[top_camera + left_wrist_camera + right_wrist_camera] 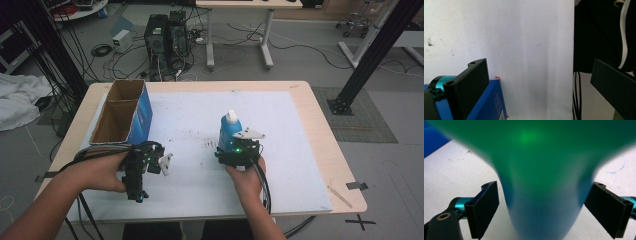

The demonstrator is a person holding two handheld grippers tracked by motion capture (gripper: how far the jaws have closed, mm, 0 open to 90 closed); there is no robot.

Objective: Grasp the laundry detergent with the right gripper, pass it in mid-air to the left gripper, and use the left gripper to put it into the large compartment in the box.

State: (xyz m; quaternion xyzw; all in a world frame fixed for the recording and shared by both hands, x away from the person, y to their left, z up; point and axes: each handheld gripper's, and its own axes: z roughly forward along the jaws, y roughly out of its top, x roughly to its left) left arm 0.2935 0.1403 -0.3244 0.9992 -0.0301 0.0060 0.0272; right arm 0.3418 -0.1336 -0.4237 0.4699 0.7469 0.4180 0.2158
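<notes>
High view: upright blue plastic bottle with white cap (pixel 230 129) stands mid-table, at twelve o'clock from the right gripper (pixel 239 150), whose spread jaws flank it without touching. Left gripper (pixel 161 164), released, idles beside the blue cardboard box (pixel 142 116).

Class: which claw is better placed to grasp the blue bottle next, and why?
Right. The right claw is open with the bottle between its jaws; the left claw is over by the box.

**Count on the table**

I count one blue bottle (pixel 230 131) with a white cap, one open blue cardboard box (pixel 124 112) split into two compartments, one white mat (pixel 200 125), and two handheld grippers: left gripper (pixel 165 162), right gripper (pixel 239 150).
</notes>
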